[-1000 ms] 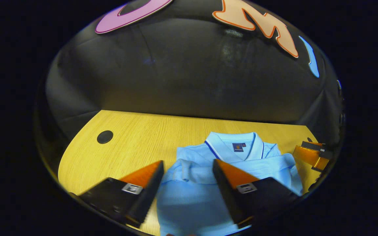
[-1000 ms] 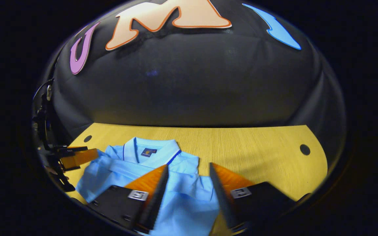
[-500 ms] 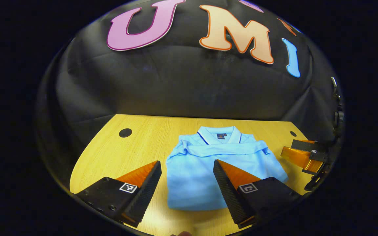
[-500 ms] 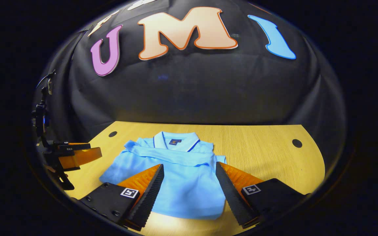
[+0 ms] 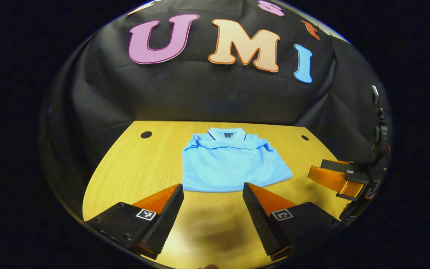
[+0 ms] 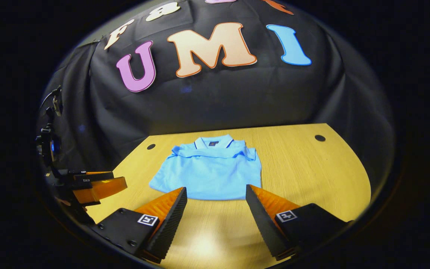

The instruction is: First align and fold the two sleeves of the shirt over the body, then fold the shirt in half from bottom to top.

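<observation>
Light-blue knit polo shirt [image 5: 233, 164] lies folded ahead of left gripper [image 5: 212, 209] and right gripper [image 6: 216, 213]; both wide, empty. Task looks complete; next: retreat.

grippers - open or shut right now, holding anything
Left gripper: open, holding nothing, short of the shirt.
Right gripper: open, holding nothing.

Bare table [image 5: 133, 168] flanks the folded shirt [image 5: 230, 164]; both spread grippers hover apart from it.

Light blue polo shirt [image 5: 230, 164], white collar [image 5: 226, 133] edged with dark stripes; yellow wood-grain surface [image 5: 140, 168] with black holes.
</observation>
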